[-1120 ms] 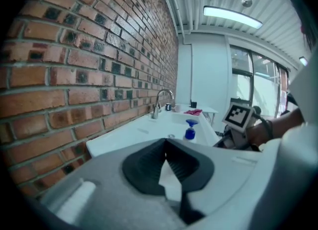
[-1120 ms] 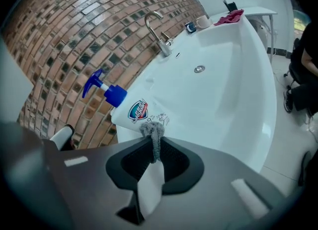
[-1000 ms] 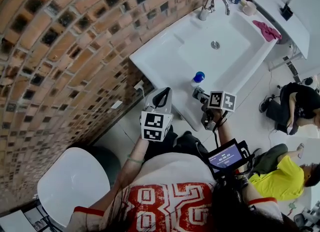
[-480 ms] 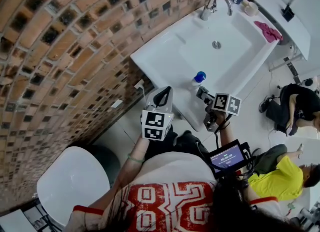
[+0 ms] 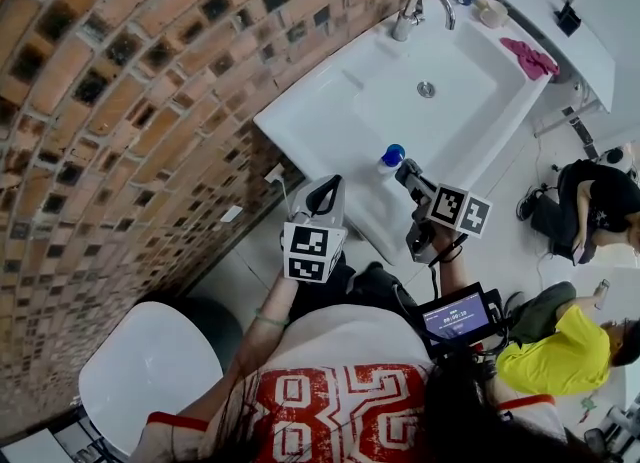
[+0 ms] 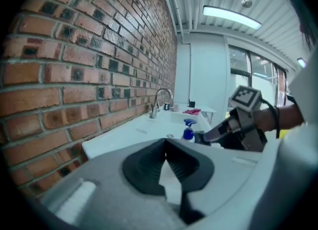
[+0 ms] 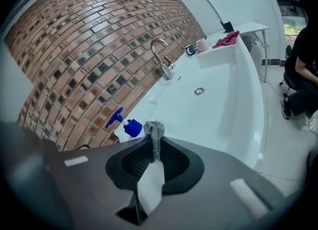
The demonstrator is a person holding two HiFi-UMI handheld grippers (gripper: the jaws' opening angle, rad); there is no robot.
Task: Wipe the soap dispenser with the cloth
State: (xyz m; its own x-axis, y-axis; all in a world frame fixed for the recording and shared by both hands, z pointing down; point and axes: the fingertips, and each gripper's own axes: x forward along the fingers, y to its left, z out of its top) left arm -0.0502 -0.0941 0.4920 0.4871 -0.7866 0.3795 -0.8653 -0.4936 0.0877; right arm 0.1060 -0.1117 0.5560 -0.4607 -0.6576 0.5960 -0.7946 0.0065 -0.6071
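We held the cloth (image 7: 154, 130) clamped in our right gripper (image 7: 153, 147) beside the soap dispenser (image 7: 131, 127); our left gripper (image 6: 165, 145) had its jaws together, empty.

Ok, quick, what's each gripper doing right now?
Left gripper: closed, empty.
Right gripper: closed on the grey cloth.

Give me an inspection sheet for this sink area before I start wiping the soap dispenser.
Surface: white sink, basin holds nothing.
Job's things: soap dispenser upright on the sink's near corner; grey cloth not yet touching it.
Clutter: pink rag and cups past the faucet.
Grippers: right gripper shut on the cloth; left gripper shut, empty.
Cables: black cord looped near the right wrist.
Surroundings: brick wall; two people at right.
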